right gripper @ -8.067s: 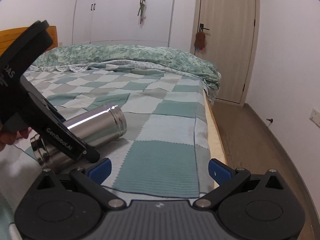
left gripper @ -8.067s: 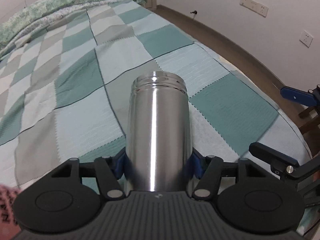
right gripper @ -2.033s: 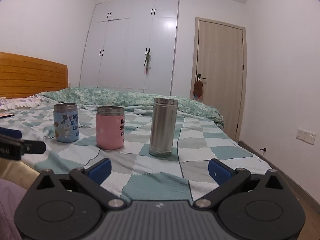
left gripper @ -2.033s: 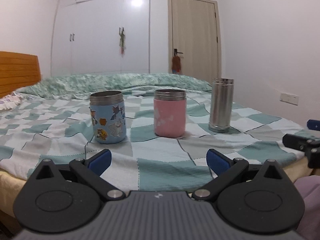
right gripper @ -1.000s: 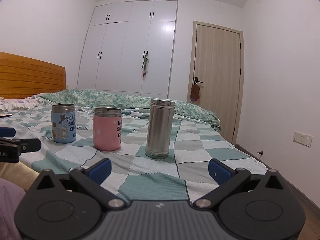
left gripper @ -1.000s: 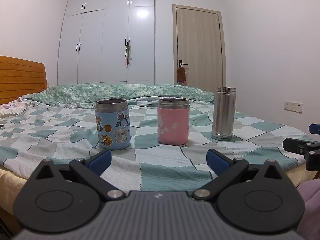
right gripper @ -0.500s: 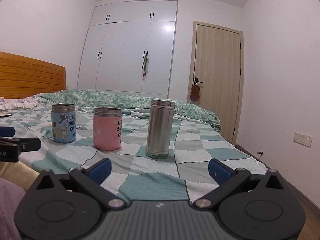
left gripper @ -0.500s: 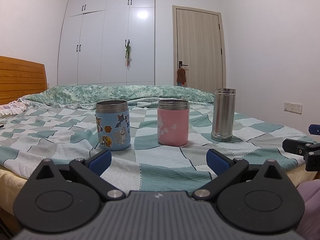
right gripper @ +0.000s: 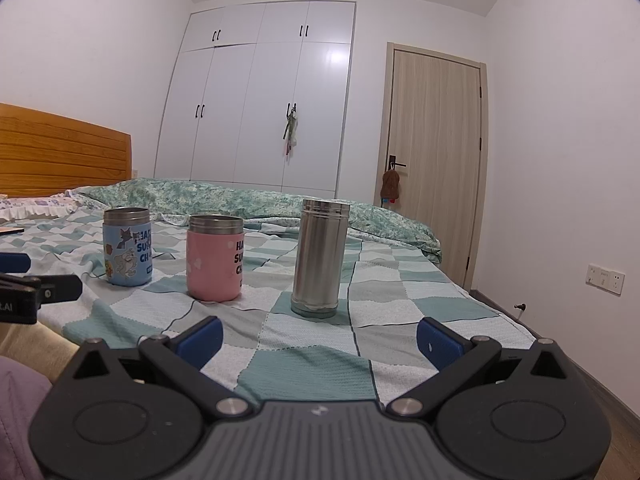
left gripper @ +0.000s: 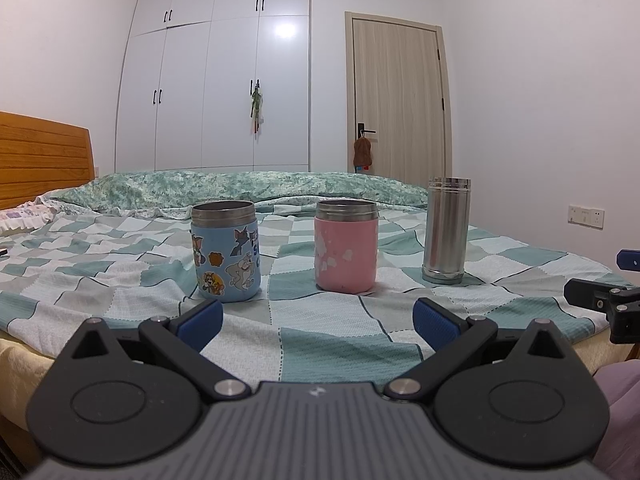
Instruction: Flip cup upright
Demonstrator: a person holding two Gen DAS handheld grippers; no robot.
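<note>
On a checked bedspread [left gripper: 320, 344], we see three cups standing upright in a row, mouths up. The steel cup [left gripper: 446, 230] [right gripper: 319, 257], tallest of the three, stands at the right end of the row on its base, well apart from both tools. The pink cup [left gripper: 346, 252] [right gripper: 216, 258] sits to the left of the steel cup, with a clear gap between them. The blue cup [left gripper: 225, 251] [right gripper: 128, 246], covered in cartoon figures, stands left of the steel cup too, beyond the pink one.

We hold the left gripper [left gripper: 318, 320] low at the near edge of the bed, short of the steel cup and to its left; its blue-tipped fingers [left gripper: 200, 320] are spread wide with nothing between them. Our right gripper [right gripper: 320, 336] sits directly in front of the steel cup, also short of it, fingers [right gripper: 440, 344] equally wide apart and holding nothing. Each tool shows at the edge of the other's view.

Behind the steel cup lie a rumpled green quilt [right gripper: 248, 200], white wardrobe doors [right gripper: 264, 96] and a closed wooden door [right gripper: 436, 160]. A wooden headboard [right gripper: 60, 152] rises far to the steel cup's left.
</note>
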